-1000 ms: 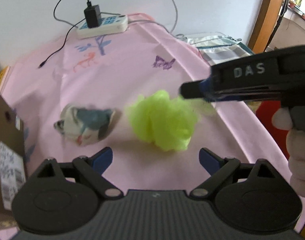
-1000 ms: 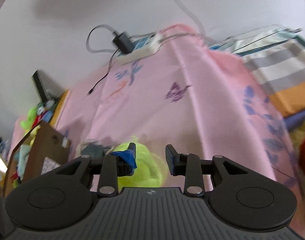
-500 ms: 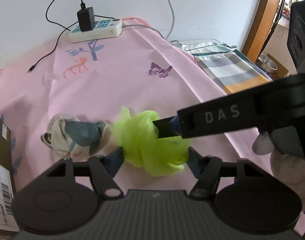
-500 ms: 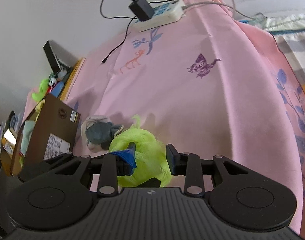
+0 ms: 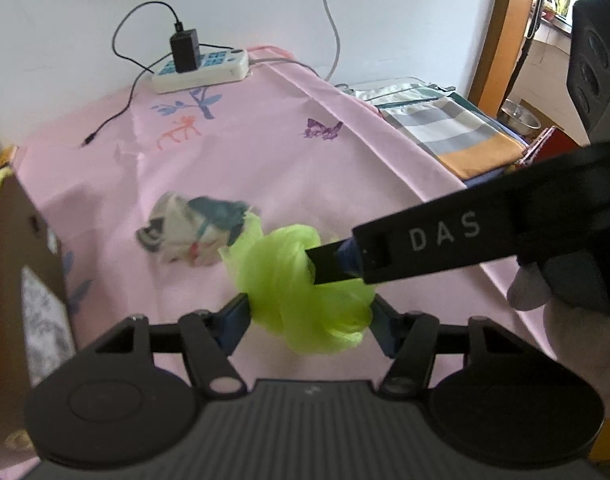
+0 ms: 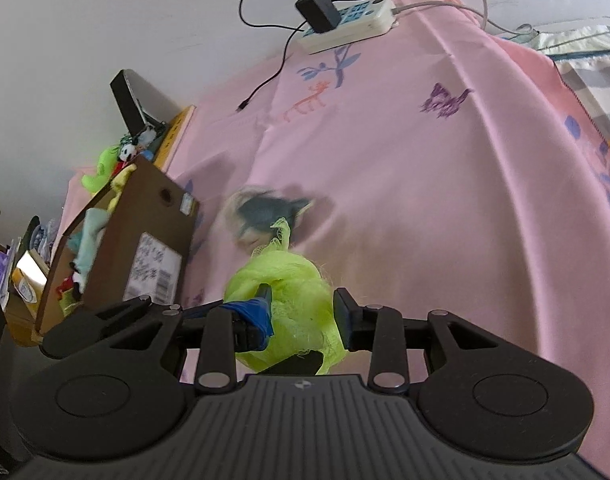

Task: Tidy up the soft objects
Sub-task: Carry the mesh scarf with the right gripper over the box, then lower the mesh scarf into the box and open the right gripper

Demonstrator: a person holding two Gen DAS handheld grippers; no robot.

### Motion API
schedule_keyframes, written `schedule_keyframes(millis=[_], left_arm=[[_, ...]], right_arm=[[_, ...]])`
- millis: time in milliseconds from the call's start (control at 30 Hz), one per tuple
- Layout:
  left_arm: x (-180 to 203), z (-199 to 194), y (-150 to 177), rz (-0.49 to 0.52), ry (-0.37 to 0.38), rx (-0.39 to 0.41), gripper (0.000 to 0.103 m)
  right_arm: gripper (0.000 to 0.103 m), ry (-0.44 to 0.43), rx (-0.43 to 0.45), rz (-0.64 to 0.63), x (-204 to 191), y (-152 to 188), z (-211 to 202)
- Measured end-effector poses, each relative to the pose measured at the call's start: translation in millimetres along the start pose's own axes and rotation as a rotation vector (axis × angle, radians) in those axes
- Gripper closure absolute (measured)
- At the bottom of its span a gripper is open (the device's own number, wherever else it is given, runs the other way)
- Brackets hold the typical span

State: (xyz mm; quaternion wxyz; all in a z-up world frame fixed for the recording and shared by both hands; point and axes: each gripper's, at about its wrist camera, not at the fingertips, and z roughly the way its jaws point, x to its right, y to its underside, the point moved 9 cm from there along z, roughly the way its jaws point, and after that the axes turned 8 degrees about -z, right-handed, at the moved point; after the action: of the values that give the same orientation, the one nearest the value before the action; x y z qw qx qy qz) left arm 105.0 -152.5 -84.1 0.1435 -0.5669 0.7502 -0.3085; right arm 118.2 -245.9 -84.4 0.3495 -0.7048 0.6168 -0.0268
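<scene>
- My left gripper, black with blue-padded fingers, sits at the lower middle of the left wrist view, and its two fingers press against either side of the lime-green mesh bath pouf — I am grasping it there.
- My right gripper fills the bottom of the right wrist view; the pouf bulges between its fingers, the left finger buried in the mesh and the right one touching its edge, so this gripper also looks clamped on it.
- In the left wrist view the right gripper's black arm marked "DAS" comes in from the right edge, its tip sunk into the upper right of the pouf.
- Whether the pouf rests on the pink printed bedsheet or hangs just above it, I cannot tell.
- Just beyond the pouf, up and to the left of it, lies a crumpled grey-and-white soft toy or cloth — blurred in both views, it appears close to or touching a stray tuft of the mesh.
- A brown cardboard box with a white printed label stands at the left of the right wrist view, soft things showing inside its open top.
- At the top of both views a white power strip with a black charger plugged in lies on the sheet by the wall.
- Folded striped fabric in grey, white and orange lies at the upper right of the left wrist view.
</scene>
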Motion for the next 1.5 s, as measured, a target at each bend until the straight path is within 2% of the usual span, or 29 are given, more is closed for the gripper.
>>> schedule_keyframes(millis=[233,367,667,933,1167,1300,1400,1500], left_arm=[[-33.7,-45.7,19.2,0.04,-0.009,0.05,0.041],[-58.9,-75.8,21.1,0.062,-0.021,0.098,0.041],[-113.4,-139.6,9.3,0.121,-0.07,0.237,0.043],[-157.6,-166.7,-0.9,0.134,-0.114,0.294,0.043],[-190.0,-151.7,-10.3,0.106,-0.122,0.271,0.043],[-201.0,-126.4,-8.5,0.122,-0.138,0.23,0.043],[-205.1,-110.9,-5.4,0.13,-0.139,0.201,0.043],[-211.4,-99.0,-3.0,0.123,-0.125,0.182,0.042]], right_arm=[[0.085,-0.019,0.017,0.01,-53.7,13.6,1.6],[0.085,-0.047,0.055,-0.001,-89.6,13.0,0.9],[0.085,-0.112,0.179,-0.057,-168.0,1.9,-1.6],[0.085,-0.14,0.226,-0.08,-213.7,-13.2,14.4],[0.085,-0.088,0.254,-0.107,-229.2,-29.1,40.4],[0.085,0.003,0.238,-0.142,-229.3,-35.4,62.0],[0.086,0.091,0.19,-0.179,-227.5,-39.7,80.1],[0.086,0.127,0.141,-0.178,-223.7,-42.0,94.7]])
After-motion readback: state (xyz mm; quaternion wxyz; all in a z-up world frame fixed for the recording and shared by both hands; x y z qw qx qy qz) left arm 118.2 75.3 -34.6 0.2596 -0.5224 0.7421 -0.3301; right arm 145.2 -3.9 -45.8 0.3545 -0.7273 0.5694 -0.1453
